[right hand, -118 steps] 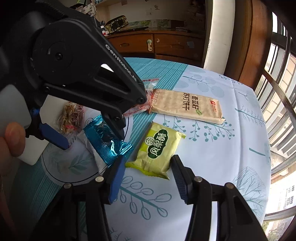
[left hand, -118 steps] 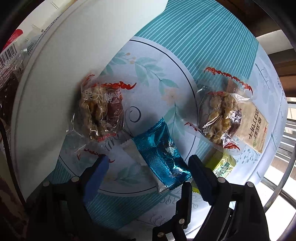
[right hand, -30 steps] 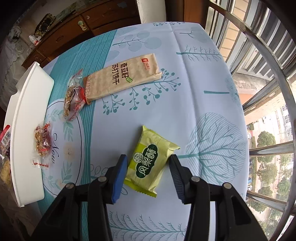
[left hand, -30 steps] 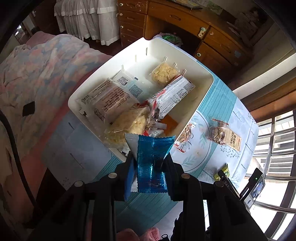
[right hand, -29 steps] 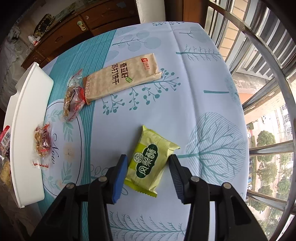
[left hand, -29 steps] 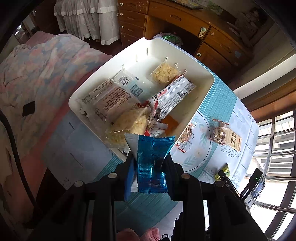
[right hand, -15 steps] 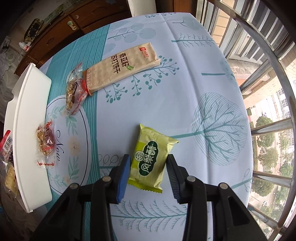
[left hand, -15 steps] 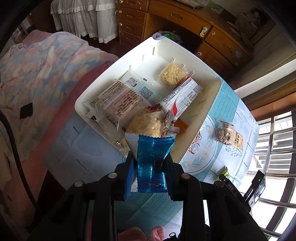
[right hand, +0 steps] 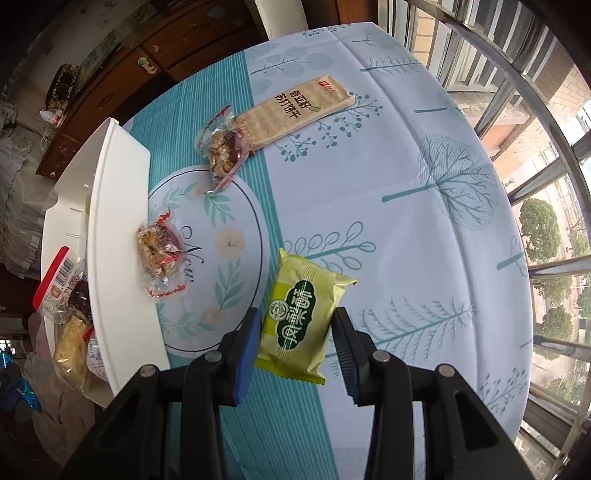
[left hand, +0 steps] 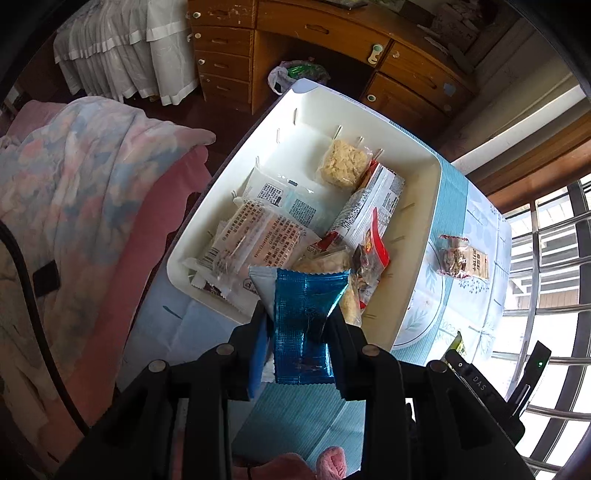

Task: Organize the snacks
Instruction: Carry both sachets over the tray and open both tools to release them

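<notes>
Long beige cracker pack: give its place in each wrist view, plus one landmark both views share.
Left wrist view: the long beige cracker pack lies small at the right edge, on the tablecloth beyond the white bin.
Right wrist view: upper centre, lying diagonally, its lower-left end against a clear nut snack packet.
Shared landmark: the white bin, at the left edge there.

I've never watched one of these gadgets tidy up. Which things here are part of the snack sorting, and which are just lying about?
Part of the job:
- blue foil packet in left gripper
- green packet in right gripper
- white bin
- cracker pack
- two nut candies

Lying about:
- wooden dresser
- floral blanket
</notes>
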{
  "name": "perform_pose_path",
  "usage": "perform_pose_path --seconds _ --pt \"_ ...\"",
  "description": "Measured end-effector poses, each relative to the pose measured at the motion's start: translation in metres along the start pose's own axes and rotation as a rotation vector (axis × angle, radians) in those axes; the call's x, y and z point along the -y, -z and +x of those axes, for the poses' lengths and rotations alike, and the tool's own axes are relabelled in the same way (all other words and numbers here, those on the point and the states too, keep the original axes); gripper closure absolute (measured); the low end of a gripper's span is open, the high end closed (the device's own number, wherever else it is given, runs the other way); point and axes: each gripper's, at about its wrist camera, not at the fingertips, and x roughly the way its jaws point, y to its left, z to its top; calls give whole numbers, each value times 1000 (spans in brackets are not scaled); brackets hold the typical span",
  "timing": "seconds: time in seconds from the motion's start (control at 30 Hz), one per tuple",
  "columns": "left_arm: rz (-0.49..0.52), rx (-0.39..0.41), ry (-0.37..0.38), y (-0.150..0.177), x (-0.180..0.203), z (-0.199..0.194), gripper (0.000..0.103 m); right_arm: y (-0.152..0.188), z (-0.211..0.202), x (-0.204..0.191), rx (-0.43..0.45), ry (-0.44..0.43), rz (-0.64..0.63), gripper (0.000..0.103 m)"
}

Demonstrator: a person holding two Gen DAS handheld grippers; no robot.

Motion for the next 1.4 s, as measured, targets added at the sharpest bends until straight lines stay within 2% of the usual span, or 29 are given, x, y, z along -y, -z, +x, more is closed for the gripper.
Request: perform_pose_path --seconds 0.33,0.57,0.77,0.97,1.03,1.1,1.13,1.23,1.3,1.4 --pt "130 60 76 -25 -23 -5 75 35 -30 -51 90 -107 64 63" --pt "216 150 188 -37 -37 -14 75 61 -41 -86 155 -203 60 63" --pt "286 215 276 -39 -45 -17 75 77 -43 -113 210 -288 15 63" --pt "343 288 319 -42 -46 -26 74 86 -54 -140 292 -344 -82 63" --pt "348 302 326 -42 -45 -27 69 87 -60 -149 330 -357 -118 63" --pt "360 303 319 -41 -43 -28 52 88 -65 -156 362 -369 -156 62" --pt "362 305 312 -41 -43 -29 48 89 -67 -160 378 -363 -175 61" --pt "370 315 318 -38 -42 -33 44 92 -71 -169 411 -326 -230 60" --pt "379 316 313 -36 -40 -35 37 92 -71 -171 408 -326 -244 56" --pt "393 310 313 -33 -37 -37 34 92 -71 -171 404 -320 -244 53"
